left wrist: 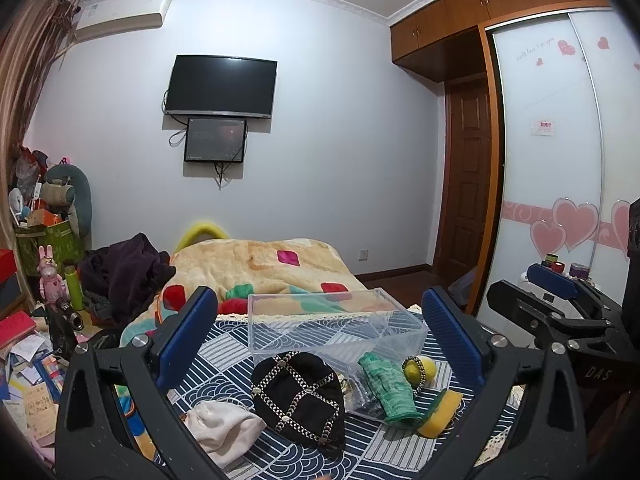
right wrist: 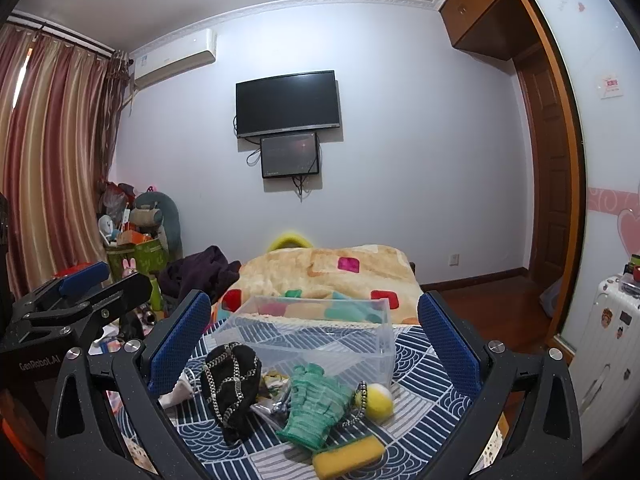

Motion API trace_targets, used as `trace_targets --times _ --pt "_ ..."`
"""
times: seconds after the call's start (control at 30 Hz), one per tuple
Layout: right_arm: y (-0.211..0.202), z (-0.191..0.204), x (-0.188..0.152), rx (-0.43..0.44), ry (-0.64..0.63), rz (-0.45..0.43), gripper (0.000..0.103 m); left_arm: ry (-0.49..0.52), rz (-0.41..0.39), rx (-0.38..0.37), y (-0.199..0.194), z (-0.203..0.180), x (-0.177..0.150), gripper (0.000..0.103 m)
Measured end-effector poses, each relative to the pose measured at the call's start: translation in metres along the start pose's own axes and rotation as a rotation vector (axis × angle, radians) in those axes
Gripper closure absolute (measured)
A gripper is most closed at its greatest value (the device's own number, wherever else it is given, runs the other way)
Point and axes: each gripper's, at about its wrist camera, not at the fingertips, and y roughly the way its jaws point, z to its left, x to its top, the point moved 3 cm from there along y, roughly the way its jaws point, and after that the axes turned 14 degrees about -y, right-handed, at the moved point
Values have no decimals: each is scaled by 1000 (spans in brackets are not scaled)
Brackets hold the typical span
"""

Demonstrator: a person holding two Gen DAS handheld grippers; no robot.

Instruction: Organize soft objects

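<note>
Hovering side by side above the patterned bedspread (left wrist: 224, 368), the left gripper (left wrist: 320, 336) and right gripper (right wrist: 314, 340) both stand with jaws spread wide and nothing held. The soft things lie just ahead and below: a white cloth (left wrist: 224, 426) and black chain-trimmed hat (left wrist: 300, 394) toward the left tool, a green glove (right wrist: 312, 404), yellow ball (right wrist: 378, 400) and yellow sponge (right wrist: 348, 454) toward the right, the glove's long axis running away from the fingers. Just beyond stands the clear plastic box (left wrist: 332, 320), open-topped and seemingly empty, the likely destination, with the glove's cuff against its near wall; a quilt (left wrist: 272, 268) is heaped farther back.
</note>
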Motion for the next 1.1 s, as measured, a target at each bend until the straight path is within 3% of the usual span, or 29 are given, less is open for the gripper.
trace_targets --times 0.17,0.37,0.47,0.57,0.9,1.1 --pt "3 0 -6 12 -1 20 0 -10 33 3 6 6 -7 0" --pt "13 -1 -26 40 3 106 0 -57 156 45 23 25 -32 0" --pt "18 -3 -39 43 4 161 0 -51 219 117 34 39 -47 15" --pt "21 -6 -51 68 23 212 1 -79 260 153 42 54 -57 18" --pt "40 -12 -102 118 68 449 24 -178 361 268 66 106 -80 30" --pt "45 -20 -119 109 88 531 28 -230 444 276 83 123 -100 39"
